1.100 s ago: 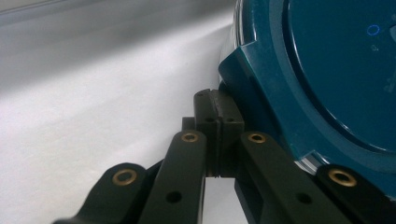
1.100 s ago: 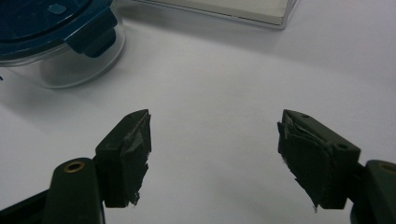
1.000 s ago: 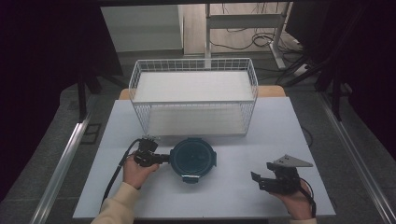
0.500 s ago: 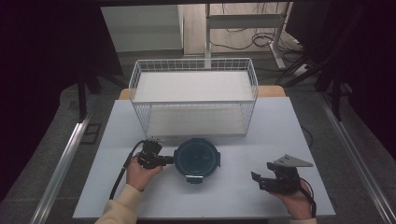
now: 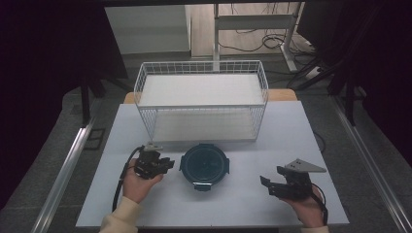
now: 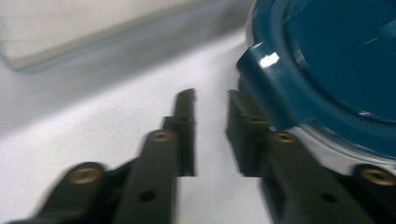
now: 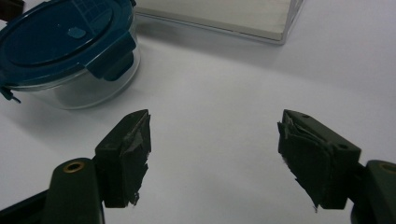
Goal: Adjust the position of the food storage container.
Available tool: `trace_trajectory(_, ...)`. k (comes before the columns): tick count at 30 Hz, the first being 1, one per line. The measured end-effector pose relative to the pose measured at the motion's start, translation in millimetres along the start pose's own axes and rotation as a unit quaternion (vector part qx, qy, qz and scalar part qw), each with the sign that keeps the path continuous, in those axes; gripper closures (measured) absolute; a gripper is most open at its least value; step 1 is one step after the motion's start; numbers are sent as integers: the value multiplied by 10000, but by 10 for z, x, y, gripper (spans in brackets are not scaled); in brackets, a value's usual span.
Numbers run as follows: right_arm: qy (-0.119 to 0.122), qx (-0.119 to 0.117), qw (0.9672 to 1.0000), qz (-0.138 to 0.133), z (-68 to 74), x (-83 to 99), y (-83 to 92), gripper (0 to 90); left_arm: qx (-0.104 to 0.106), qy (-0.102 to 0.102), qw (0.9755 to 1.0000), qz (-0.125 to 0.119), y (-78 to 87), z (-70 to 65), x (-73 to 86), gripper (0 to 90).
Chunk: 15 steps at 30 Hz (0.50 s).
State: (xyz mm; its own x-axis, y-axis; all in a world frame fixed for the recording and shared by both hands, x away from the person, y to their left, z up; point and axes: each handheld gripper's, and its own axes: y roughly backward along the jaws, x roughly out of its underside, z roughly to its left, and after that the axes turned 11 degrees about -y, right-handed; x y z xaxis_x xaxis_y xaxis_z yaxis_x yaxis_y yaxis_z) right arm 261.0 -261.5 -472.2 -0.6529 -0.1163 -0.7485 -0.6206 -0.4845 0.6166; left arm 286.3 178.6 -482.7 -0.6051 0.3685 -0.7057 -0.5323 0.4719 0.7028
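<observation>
High view shows your left hand-held gripper (image 5: 167,163) just left of the round food container (image 5: 204,165), jaws slightly parted after just opening, with nothing between them. In the left gripper view one jaw sits right against a blue lid latch (image 6: 268,91); nudge forward carelessly and you could shove the container across the tabletop (image 5: 243,204) or pop that latch unintentionally. The container itself rests on the tabletop just in front of the wire basket (image 5: 201,99), so a hard push could knock it into the wire. Well to the container's right, your right hand-held gripper (image 5: 266,185) hovers with jaws spread and empty, too far away to steady anything.
</observation>
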Motion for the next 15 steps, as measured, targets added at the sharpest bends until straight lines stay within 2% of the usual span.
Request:
trace_trajectory(3,-6,-15,10000,6,-18,-19,-25,249,-73,239,9990,-370,145,25,36,487)
trace_trajectory(6,-62,-1,10000,-1,-27,-23,-39,243,-104,386,9972,-629,245,58,93,394)
trace_trajectory(9,-60,-38,10000,-30,-2,-26,-33,241,-35,378,9975,-604,291,85,131,336)
trace_trajectory(15,58,-95,9999,-94,55,-29,-27,237,58,398,9970,-665,374,115,222,302)
